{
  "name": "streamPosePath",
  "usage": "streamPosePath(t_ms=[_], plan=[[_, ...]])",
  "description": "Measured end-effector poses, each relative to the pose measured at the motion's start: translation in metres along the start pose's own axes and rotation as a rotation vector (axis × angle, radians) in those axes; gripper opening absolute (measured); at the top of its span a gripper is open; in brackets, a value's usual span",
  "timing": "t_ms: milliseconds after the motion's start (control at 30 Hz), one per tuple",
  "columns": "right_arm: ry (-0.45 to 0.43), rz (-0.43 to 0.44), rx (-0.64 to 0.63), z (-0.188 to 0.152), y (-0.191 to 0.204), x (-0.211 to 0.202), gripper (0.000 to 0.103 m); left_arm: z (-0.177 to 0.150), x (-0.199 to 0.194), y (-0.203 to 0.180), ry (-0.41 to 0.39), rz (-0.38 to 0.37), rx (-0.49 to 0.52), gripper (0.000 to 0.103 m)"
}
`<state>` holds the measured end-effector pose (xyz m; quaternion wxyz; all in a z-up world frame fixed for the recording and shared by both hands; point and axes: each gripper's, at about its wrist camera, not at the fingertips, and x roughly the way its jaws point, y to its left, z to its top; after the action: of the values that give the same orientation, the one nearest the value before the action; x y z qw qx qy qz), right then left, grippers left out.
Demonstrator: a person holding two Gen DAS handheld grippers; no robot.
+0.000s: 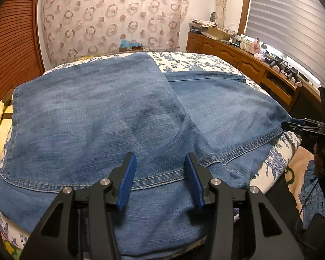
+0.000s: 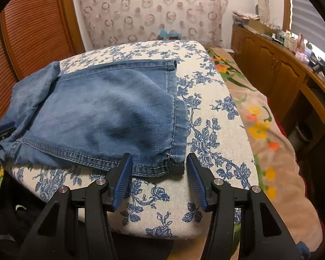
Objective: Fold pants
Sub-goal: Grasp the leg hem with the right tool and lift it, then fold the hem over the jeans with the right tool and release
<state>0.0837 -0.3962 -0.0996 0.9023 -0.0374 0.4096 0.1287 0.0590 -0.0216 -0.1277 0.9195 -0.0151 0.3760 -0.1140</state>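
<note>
The pants [image 1: 110,112], faded blue denim with pale contrast stitching along hems and seams, lie spread over a padded surface covered in cream cloth with a blue floral print [image 2: 216,117], their long axis running across the left wrist view from left to right, with one leg laid diagonally over the other. The left gripper [image 1: 160,179] hovers directly above the near edge of the denim, its jaws spread apart with nothing between the ribbed blue pads, so the cloth lies straight ahead of and under it. The right gripper [image 2: 159,179] is likewise spread and empty, poised at the near hem corner of the leg end [image 2: 162,169], which sits just ahead between its fingers; this hand looks better placed to take that end. In the left view the right gripper appears at the far right beside the denim's edge; whether it touches there is unclear
</note>
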Motion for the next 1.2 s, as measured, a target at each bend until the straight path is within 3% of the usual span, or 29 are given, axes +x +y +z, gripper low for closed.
streamPosePath(t_ms=[100,200,367,467,767,1200], plan=[[-0.01,-0.001,0.002,0.0,0.0,0.0,0.053,0.001,0.0,0.0,0.005,-0.003,-0.012,0.046],[-0.026,0.059,0.016,0.0,-0.003,-0.001,0.046,0.003,-0.002,-0.001,0.013,0.007,-0.015,0.046],[-0.026,0.1,0.046,0.004,-0.008,0.0,0.021,0.007,-0.014,0.001,-0.007,0.013,-0.015,0.046],[-0.033,0.143,0.061,0.008,-0.007,-0.002,0.018,0.01,-0.022,0.006,-0.026,0.016,-0.023,0.046],[-0.178,0.237,0.022,0.051,0.02,-0.047,0.016,0.022,-0.046,0.021,-0.075,0.042,-0.048,0.046],[-0.323,0.448,-0.207,0.138,0.14,-0.091,0.015,0.018,-0.068,0.05,-0.106,0.086,-0.088,0.046]])
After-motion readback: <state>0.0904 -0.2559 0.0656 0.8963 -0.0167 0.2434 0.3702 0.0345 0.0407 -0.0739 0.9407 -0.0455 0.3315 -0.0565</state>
